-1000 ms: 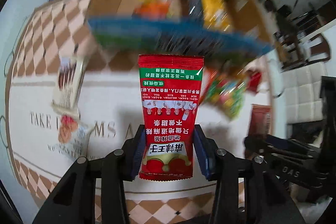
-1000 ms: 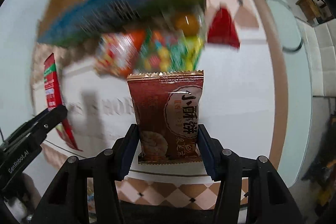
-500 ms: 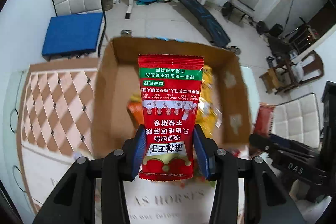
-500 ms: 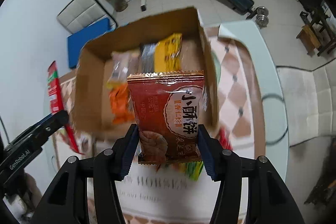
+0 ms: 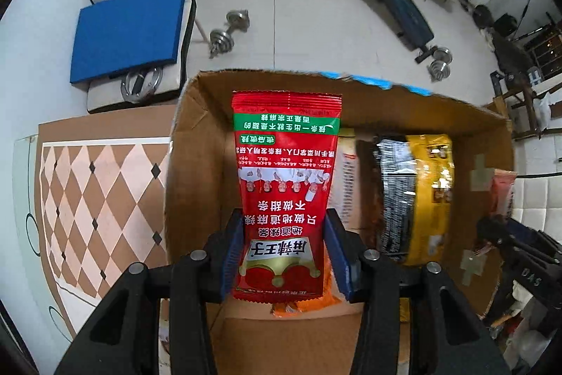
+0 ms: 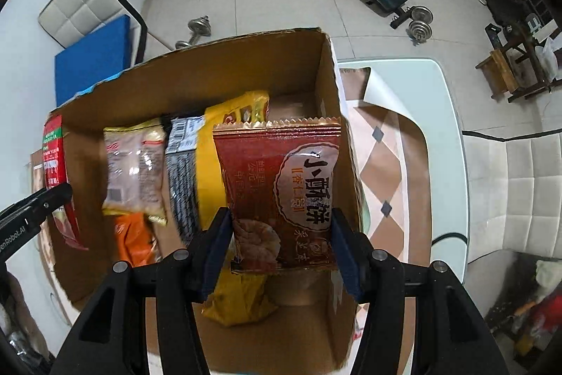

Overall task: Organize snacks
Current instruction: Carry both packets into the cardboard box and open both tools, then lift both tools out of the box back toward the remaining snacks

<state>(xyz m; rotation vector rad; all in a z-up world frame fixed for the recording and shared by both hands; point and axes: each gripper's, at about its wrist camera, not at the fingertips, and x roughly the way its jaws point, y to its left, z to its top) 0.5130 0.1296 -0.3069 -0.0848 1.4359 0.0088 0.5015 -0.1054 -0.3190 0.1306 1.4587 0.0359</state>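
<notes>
Both grippers now hang over the open cardboard box (image 6: 246, 72), w/ its inside filling each wrist view; a sec ago they were low over the table w/ loose snacks blurring past, half a sec ago still on approach. Judgement: transport is about done, only the drop remains.

Left gripper (image 5: 286, 255) is clenched on a red sachet (image 5: 286, 185), printed text upside down, held upright above the box's left side. Right gripper (image 6: 279, 245) grasps a brown biscuit pack (image 6: 281, 192) the same way, near the box's right wall.

Box contents: a yellow bag (image 6: 228, 164) lying lengthwise in the middle, a black-and-silver pack (image 6: 181, 171) beside it, a pale clear-window pack (image 6: 135, 171) left of that, an orange packet (image 6: 135, 241) toward the near end. Bare cardboard floor shows at the near-left corner, approx. under the sachet. The box sits on a checkered tablecloth (image 5: 87, 192); beyond it, a gym room w/ dumbbells (image 5: 228, 34) on the floor.
</notes>
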